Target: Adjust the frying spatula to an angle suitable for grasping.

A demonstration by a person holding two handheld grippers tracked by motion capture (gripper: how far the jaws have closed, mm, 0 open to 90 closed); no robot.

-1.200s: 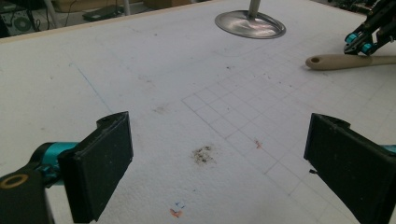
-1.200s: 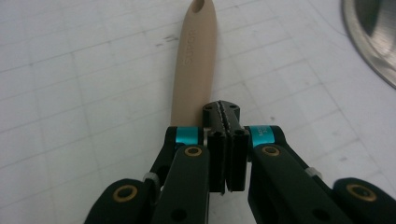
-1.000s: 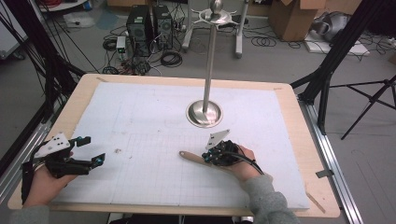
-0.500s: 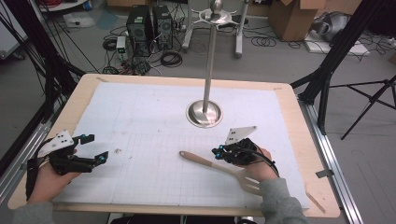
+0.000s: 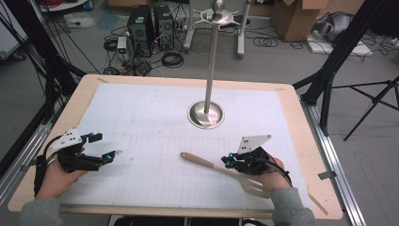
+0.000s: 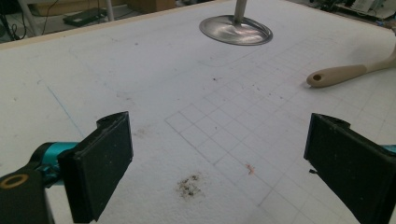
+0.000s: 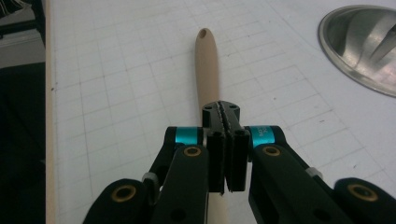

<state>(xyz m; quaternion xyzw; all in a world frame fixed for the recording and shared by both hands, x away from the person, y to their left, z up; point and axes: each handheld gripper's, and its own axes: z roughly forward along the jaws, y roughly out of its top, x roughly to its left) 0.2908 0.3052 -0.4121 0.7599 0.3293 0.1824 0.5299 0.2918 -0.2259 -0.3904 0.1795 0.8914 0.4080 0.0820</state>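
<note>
A wooden spatula [image 5: 207,165] lies on the white gridded mat [image 5: 150,122], handle end toward the left and slotted blade [image 5: 254,186] by the right wrist. My right gripper [image 5: 227,162] is shut, pad against pad, directly over the handle. In the right gripper view the shut jaws of the right gripper [image 7: 226,116] cover the spatula handle [image 7: 207,65], which runs on underneath; no wood shows between the pads. My left gripper [image 5: 106,146] hovers at the mat's left, open, nothing between its jaws. The left gripper [image 6: 224,163] view shows the spatula's handle end [image 6: 338,74] far right.
A steel stand with a round base [image 5: 205,114] and a tall pole [image 5: 211,61] rises at the middle back of the mat. The stand base [image 7: 364,46] lies right of my right gripper. The wooden table rim [image 5: 310,141] frames the mat. Crumbs [image 6: 189,185] dot the mat.
The right hand has moved right and a little up, along the handle toward the blade, which now shows beside the wrist. The spatula has stayed put. The left hand has barely shifted.
</note>
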